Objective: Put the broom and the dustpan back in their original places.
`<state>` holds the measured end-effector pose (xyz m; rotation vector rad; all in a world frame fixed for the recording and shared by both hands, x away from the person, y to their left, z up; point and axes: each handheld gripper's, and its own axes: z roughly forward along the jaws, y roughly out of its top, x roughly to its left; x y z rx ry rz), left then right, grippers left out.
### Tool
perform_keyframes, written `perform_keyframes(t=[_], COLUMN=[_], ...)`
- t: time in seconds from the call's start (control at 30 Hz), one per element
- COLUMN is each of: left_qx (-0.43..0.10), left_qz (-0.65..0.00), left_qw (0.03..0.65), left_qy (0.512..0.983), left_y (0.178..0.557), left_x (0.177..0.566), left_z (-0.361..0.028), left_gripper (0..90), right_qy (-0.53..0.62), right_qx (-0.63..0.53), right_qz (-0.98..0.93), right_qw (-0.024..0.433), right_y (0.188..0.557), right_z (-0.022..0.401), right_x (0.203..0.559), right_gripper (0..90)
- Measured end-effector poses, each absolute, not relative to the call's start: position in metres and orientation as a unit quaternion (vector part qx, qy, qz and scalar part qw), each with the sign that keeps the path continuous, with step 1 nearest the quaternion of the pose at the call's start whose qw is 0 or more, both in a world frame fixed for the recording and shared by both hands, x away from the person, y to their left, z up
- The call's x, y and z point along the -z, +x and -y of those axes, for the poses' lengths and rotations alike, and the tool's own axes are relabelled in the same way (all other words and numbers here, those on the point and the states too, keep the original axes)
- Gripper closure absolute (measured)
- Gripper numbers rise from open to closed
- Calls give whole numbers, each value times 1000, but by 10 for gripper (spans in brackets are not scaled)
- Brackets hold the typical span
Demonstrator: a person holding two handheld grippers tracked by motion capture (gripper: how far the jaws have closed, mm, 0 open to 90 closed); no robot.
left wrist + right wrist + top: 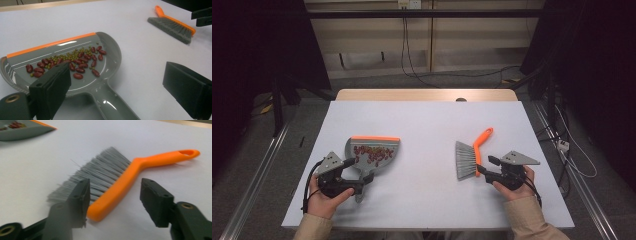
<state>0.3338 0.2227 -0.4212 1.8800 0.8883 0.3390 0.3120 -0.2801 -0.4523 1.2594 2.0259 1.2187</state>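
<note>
Bench [427, 200] carries a grey dustpan [374, 157] at left, holding red beans [82, 62] and small green ones. Brush [468, 159] lies flat at right, well apart. Left gripper [358, 172] fingers released, straddling the dustpan handle. Right gripper [484, 165] fingers released, brush end between them, untouched.

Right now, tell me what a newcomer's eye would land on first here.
First, the grey dustpan at the table's left, holding red and green beans behind its orange lip. Next, the orange-handled brush lying flat at the right. The left gripper is open astride the dustpan's handle; the right gripper is open just off the brush's end, and neither one grips anything.
</note>
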Motion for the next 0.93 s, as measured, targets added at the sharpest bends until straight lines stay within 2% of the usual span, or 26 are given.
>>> perform_keyframes(t=[0.2, 0.3, 0.93], left_qx=[-134, -134, -124], left_qz=[-361, -360, -354], left_qw=[503, 506, 511], left_qy=[774, 772, 773], left_y=[334, 334, 331], left_x=[422, 422, 426], left_z=[-225, -227, -231], left_gripper=[71, 70, 69], right_qy=[452, 444, 427], right_qx=[-464, -471, -479], right_qz=[-730, -732, -741], right_qw=[218, 211, 197], right_y=[302, 296, 281], right_z=[279, 279, 284], right_x=[450, 449, 452], right_gripper=[246, 199, 177])
